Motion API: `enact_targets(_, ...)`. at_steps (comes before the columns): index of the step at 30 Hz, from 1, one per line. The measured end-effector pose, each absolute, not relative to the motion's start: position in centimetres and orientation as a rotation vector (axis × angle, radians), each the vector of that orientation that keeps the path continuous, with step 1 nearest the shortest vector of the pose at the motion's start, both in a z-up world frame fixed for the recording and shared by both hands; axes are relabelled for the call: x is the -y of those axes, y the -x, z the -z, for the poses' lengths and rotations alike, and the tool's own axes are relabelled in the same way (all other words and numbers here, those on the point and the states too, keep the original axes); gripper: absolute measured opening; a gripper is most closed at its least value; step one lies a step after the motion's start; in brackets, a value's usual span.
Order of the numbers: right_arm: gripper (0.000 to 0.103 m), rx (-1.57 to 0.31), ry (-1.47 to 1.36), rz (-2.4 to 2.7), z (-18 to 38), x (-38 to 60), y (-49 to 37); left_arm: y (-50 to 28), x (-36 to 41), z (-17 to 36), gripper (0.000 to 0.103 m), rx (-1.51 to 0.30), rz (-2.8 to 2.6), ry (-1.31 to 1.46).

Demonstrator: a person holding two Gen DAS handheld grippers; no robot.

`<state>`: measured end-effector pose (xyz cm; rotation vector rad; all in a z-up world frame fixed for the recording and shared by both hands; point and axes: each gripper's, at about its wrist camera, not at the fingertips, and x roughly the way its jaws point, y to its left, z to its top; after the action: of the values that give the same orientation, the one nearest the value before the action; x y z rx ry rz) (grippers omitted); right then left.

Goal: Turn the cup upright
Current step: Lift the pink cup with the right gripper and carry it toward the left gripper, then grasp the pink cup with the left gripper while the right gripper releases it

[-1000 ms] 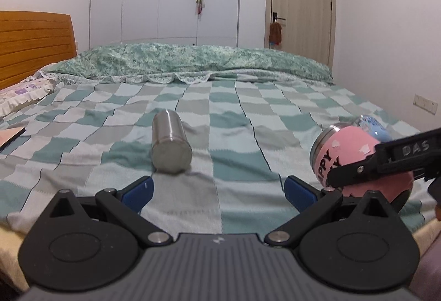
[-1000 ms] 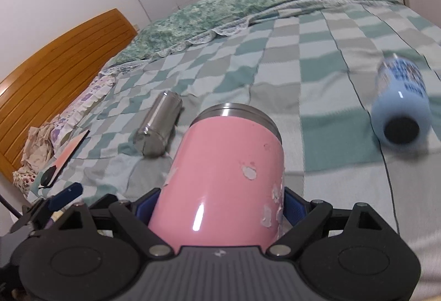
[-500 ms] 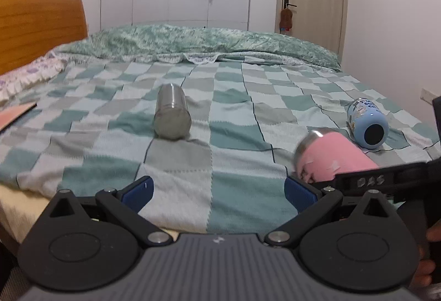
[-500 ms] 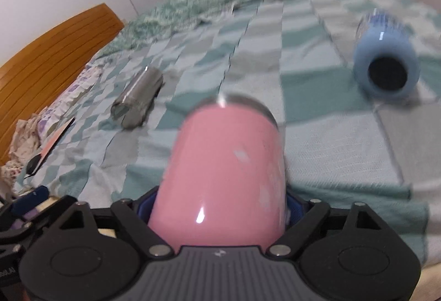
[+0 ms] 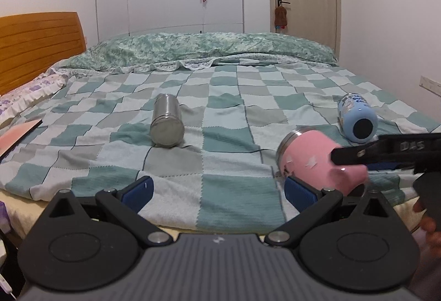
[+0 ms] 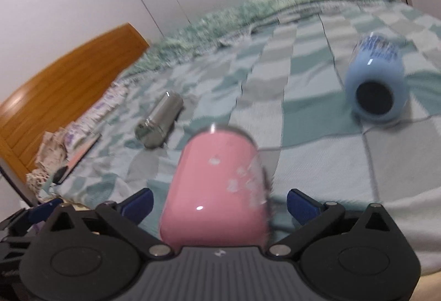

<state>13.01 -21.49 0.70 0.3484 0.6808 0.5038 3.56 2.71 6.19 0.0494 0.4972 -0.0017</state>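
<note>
A pink cup (image 6: pixel 217 185) with a steel rim lies on its side on the checked bedspread, between the jaws of my right gripper (image 6: pixel 219 199). The jaws stand open, with a gap on each side of the cup. In the left wrist view the pink cup (image 5: pixel 311 160) lies at the right, with a finger of the right gripper (image 5: pixel 386 149) across it. My left gripper (image 5: pixel 217 190) is open and empty near the bed's front edge.
A steel cup (image 5: pixel 166 126) lies on its side mid-bed; it also shows in the right wrist view (image 6: pixel 158 121). A light blue cup (image 5: pixel 358 121) lies on its side at the right (image 6: pixel 376 88). A wooden headboard (image 5: pixel 35 44) and a pink-covered book (image 5: pixel 16 132) are at the left.
My right gripper has opened and let go of the pink cup, which now lies on the bed. The left gripper has pulled back and turned slightly.
</note>
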Motion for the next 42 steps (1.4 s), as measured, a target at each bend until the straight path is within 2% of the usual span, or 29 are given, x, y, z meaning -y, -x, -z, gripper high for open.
enact_targets(9, 0.103, -0.485, -0.267, -0.499, -2.1, 29.0, -12.3, -5.2, 1.6, -7.5, 0.103, -0.569, 0.068, -0.042)
enact_targets(18, 0.103, -0.378, -0.176, -0.468, -1.9, 32.1, -13.1, -10.9, 4.6, -6.7, 0.103, -0.772, 0.075, 0.055)
enact_targets(25, 0.103, -0.374, -0.143, -0.483, -0.8, 32.1, -13.8, -16.2, 4.4, -6.0, 0.103, -0.921, 0.043, 0.221)
enact_targets(38, 0.103, -0.363, -0.109, -0.479, -0.4, 32.3, -14.7, -21.5, 5.8, -3.5, 0.103, -1.076, -0.003, 0.264)
enact_targets(42, 0.103, -0.367, -0.111, -0.472, -0.2, 32.4, -14.7, -21.9, 5.3, -2.6, 0.088, -1.107, 0.001, 0.315)
